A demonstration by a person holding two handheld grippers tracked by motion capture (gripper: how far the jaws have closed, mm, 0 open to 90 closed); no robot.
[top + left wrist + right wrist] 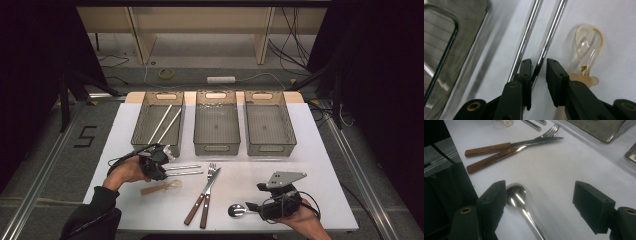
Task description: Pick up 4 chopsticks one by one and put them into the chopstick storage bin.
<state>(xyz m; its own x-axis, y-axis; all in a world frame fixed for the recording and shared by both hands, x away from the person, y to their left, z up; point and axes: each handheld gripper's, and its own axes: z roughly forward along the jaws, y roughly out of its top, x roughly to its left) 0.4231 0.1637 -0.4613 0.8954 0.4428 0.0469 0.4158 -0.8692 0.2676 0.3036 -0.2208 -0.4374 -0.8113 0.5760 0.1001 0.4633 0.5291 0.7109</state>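
From above, the left gripper (159,161) lies low on the white table (310,165), at about nine o'clock from the crossed knife and fork with wooden handles (202,197), its nose pointing toward three o'clock along a pair of shiny steel chopsticks (184,170). Two more sticks already lie in the leftmost of three smoky plastic bins (159,122) at twelve o'clock. The forearm comes in flat from seven o'clock, wrist bent inward.

Along the left gripper's own jaws, the gap is narrow and one chopstick (549,37) runs between the pads; I cannot tell if they press it yet. Its twin (527,32) sits just outside the eleven o'clock pad, and a clear amber plastic spoon (587,47) lies near at two o'clock. I'd say a clean lift needs both sticks squeezed together, or one taken squarely.

From the right gripper (539,203), the jaws stand wide, empty, resting around a polished steel spoon (517,196) whose bowl touches the nine o'clock pad
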